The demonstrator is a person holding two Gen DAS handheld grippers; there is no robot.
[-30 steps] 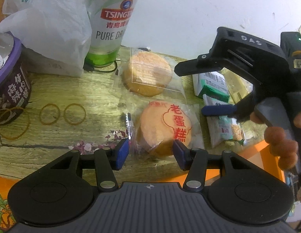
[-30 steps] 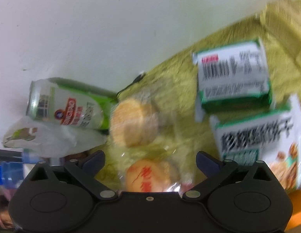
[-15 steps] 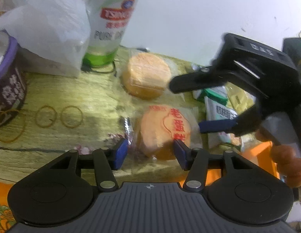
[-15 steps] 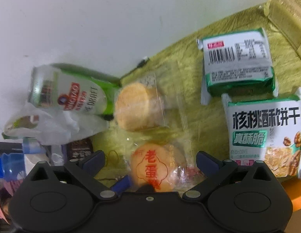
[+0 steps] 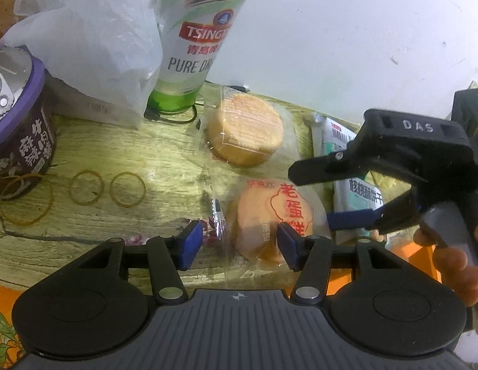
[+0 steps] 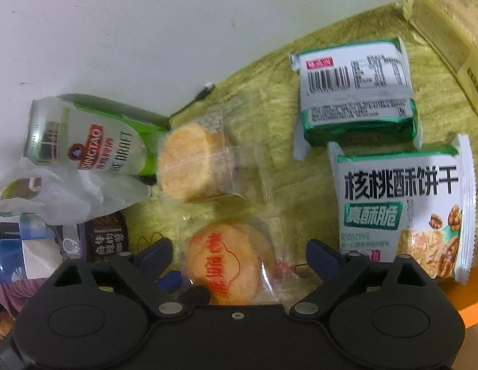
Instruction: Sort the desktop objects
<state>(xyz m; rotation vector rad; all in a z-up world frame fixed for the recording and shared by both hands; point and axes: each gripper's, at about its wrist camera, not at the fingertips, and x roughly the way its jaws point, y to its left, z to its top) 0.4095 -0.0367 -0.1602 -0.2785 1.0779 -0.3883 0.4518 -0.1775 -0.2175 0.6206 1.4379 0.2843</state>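
Desktop objects remain scattered on the yellow-green wood-grain table top [image 5: 140,151], and no sorted group or destination container can be identified. Nearest both tools lies the round yellow egg cake in a clear wrapper with red lettering [image 5: 269,215]. Just behind it rests a second round cake in a plain clear wrapper [image 5: 245,135]. To their right sit two green-and-white biscuit packets, one showing its barcode side [image 6: 356,92], the other its printed walnut front [image 6: 402,209]; they touch one another.

At the back stands a green and white beer can [image 5: 201,40], beside a crumpled white plastic bag [image 5: 84,40]. A purple-rimmed dark tub [image 5: 19,117] stands at the left, with several tan rubber bands [image 5: 106,188] lying loose near it.

The left gripper [image 5: 239,240] stands at a moderate gap over the near part of the lettered cake's wrapper; its blue pads [image 5: 189,243] do not appear to press anything. The right gripper [image 6: 239,256] is spread wide to either side of the same cake and its jaws are closing, with the cake between them but not yet pinched.

Assessment: sorting looks at an early stage. Nothing is lifted; the lettered cake appears the item in hand, and the cakes, packets, can, tub and bands all remain to be placed.
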